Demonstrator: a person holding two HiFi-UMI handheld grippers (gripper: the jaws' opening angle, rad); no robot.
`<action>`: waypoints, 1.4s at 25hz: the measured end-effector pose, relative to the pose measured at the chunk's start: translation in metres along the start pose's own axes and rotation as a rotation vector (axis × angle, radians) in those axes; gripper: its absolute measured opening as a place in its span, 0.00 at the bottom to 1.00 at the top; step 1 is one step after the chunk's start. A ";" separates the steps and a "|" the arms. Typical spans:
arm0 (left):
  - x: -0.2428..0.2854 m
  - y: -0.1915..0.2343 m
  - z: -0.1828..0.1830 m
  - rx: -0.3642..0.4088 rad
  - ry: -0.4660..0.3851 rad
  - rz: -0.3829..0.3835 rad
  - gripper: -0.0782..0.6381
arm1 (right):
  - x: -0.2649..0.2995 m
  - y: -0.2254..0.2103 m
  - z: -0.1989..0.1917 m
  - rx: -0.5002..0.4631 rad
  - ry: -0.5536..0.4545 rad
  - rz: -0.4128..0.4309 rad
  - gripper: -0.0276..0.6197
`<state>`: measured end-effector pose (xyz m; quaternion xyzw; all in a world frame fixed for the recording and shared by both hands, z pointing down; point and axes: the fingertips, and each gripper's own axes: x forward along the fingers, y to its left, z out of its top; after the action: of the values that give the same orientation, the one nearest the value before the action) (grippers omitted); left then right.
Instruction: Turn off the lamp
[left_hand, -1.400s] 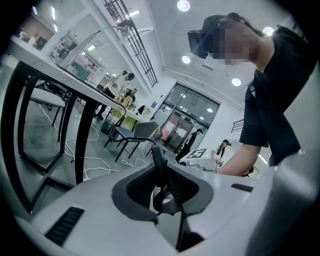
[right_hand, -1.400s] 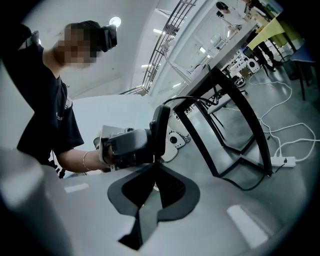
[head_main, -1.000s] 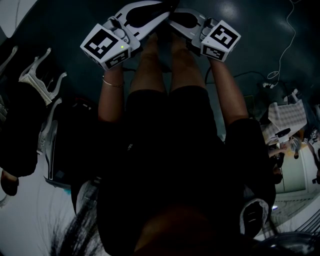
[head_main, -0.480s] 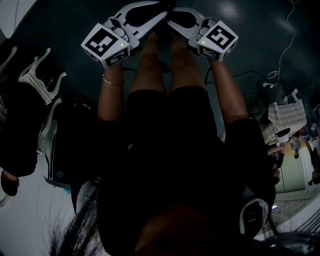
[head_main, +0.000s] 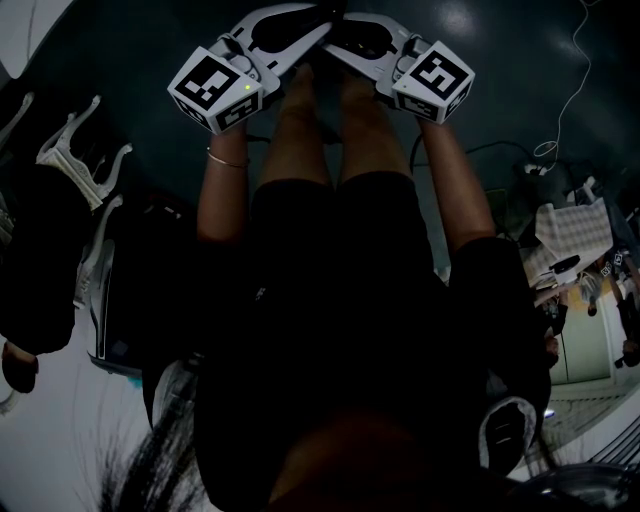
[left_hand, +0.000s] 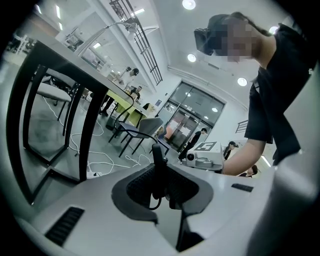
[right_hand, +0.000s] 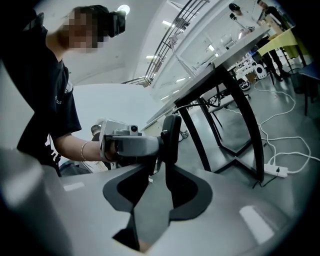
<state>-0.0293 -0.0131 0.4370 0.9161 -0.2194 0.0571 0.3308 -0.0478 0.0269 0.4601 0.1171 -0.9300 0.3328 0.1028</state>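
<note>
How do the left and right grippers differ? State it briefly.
The grey left gripper clamps the black oblong cord switch; the grey right gripper only has it at its tips. The left gripper's jaws press it; the right gripper's are opening. Both point toward each other.

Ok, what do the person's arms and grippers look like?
The left gripper and right gripper are pale grey with dark pads, each bearing a white cube of black square markers. Black short sleeves; a bracelet on the left wrist. The right jaws are opening around a black switch.
</note>
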 end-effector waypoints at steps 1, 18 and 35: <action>0.000 0.000 -0.001 0.008 0.008 0.003 0.21 | 0.000 -0.001 -0.002 -0.006 0.013 -0.008 0.18; -0.009 0.019 -0.022 0.047 0.072 0.054 0.21 | -0.005 -0.025 0.007 -0.010 0.018 -0.094 0.20; -0.011 0.026 -0.043 0.038 0.096 0.073 0.21 | -0.008 -0.059 0.067 -0.068 -0.130 -0.177 0.20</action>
<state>-0.0490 0.0003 0.4826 0.9097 -0.2354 0.1174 0.3213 -0.0310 -0.0590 0.4424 0.2166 -0.9315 0.2824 0.0750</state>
